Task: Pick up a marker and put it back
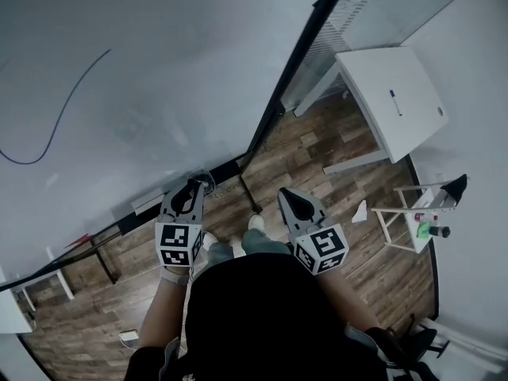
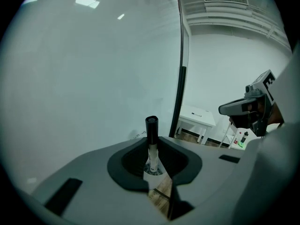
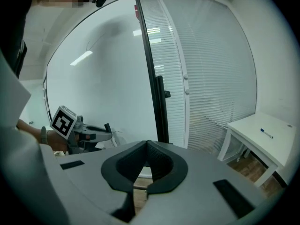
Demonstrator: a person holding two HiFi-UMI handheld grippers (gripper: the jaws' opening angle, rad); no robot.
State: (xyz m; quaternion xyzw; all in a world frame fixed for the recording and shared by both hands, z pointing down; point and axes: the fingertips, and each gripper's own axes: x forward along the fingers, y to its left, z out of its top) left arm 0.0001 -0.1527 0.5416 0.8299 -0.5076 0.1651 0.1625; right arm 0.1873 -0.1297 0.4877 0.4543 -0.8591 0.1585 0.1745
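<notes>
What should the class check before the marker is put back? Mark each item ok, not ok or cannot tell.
1. The marker is held between the jaws of the left gripper: ok.
2. The black cap is on the marker's far end: ok.
3. The right gripper is empty, jaws together: ok.
4. The two grippers are apart from each other: ok.
5. The marker tip is off the whiteboard: ok.
6. A holder or ledge for the marker is in view: cannot tell.
</notes>
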